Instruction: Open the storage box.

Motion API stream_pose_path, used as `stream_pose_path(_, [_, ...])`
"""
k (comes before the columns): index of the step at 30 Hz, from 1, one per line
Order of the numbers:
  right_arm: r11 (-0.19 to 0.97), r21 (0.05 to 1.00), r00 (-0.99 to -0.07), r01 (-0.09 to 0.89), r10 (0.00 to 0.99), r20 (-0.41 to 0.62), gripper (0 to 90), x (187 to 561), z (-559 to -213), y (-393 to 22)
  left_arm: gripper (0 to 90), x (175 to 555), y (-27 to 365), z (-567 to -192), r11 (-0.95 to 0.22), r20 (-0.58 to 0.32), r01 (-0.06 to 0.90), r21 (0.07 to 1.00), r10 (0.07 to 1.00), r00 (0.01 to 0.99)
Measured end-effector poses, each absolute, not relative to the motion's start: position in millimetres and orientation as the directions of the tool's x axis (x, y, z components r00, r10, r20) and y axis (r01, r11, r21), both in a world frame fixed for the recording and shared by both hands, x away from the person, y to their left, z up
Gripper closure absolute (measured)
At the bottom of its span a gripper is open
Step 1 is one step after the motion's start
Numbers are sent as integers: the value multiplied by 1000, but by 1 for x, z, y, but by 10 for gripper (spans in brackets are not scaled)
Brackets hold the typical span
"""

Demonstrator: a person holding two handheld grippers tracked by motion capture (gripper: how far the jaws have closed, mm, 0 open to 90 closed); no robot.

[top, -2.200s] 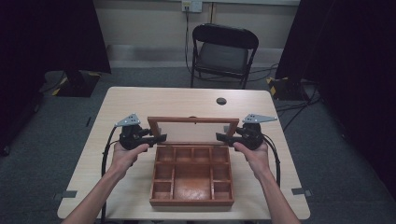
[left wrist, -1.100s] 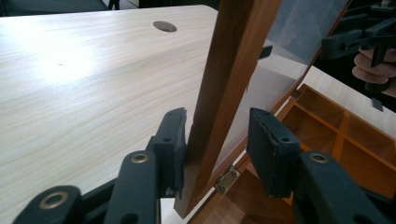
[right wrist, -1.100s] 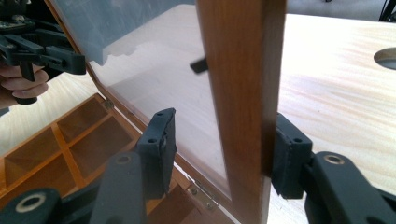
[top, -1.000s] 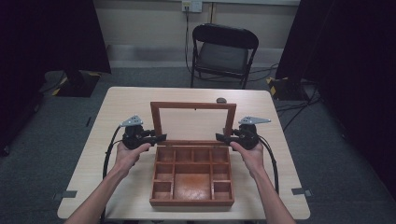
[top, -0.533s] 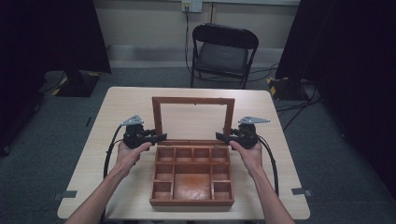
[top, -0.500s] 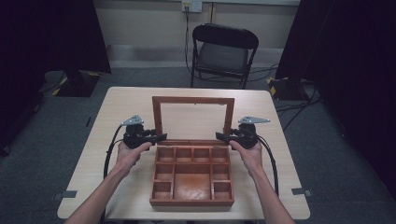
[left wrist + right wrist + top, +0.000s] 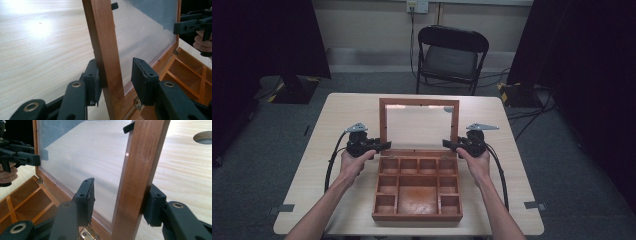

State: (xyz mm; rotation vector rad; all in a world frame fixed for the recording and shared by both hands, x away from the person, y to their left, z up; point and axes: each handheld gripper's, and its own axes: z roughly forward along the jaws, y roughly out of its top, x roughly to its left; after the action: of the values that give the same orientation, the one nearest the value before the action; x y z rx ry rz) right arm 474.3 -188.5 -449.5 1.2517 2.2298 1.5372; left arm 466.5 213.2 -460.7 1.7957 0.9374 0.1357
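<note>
Your left tongs [image 7: 384, 145] straddle the lid's [image 7: 419, 103] left rail, one pad touching, the other clear. Right tongs [image 7: 446, 144] straddle its right rail likewise, jaws apart. That glazed lid stands upright over the wooden box [image 7: 417, 187] on the pale worktop [image 7: 337, 115]; a folding chair [image 7: 451, 55] waits behind.

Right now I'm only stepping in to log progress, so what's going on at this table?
A person is working the hinged lid of a wooden compartment box with two handheld grippers. The lid stands roughly upright, its clear pane facing the person. The left gripper straddles the lid's left frame post and the right gripper the right post; in each, only the outer pad touches the wood. The compartments in sight look empty.
</note>
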Motion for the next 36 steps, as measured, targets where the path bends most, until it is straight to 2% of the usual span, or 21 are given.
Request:
stream_pose_path(4, [122, 830, -635, 545, 706, 313, 483, 476, -451, -188, 586, 469, 214, -461, -133, -340, 540, 831, 646, 683])
stream_pose_path(10, [126, 826, -621, 549, 723, 303, 416, 478, -455, -183, 573, 474, 214, -469, -76, -404, 574, 815, 636, 658])
stream_pose_path(17, [116, 819, -610, 562, 726, 316, 392, 482, -459, -181, 558, 476, 214, -470, -86, -404, 581, 809, 637, 657])
stream_pose_path(22, [122, 811, -595, 572, 742, 308, 323, 485, -463, -176, 523, 479, 212, -470, -103, -403, 604, 790, 656, 639])
stream_pose_path(31, [114, 805, -593, 582, 736, 325, 312, 488, -466, -176, 507, 482, 213, -471, -106, -408, 611, 785, 654, 637])
stream_pose_path(36, [115, 797, -583, 593, 744, 326, 276, 490, -470, -175, 481, 483, 212, -473, -112, -406, 620, 776, 664, 628])
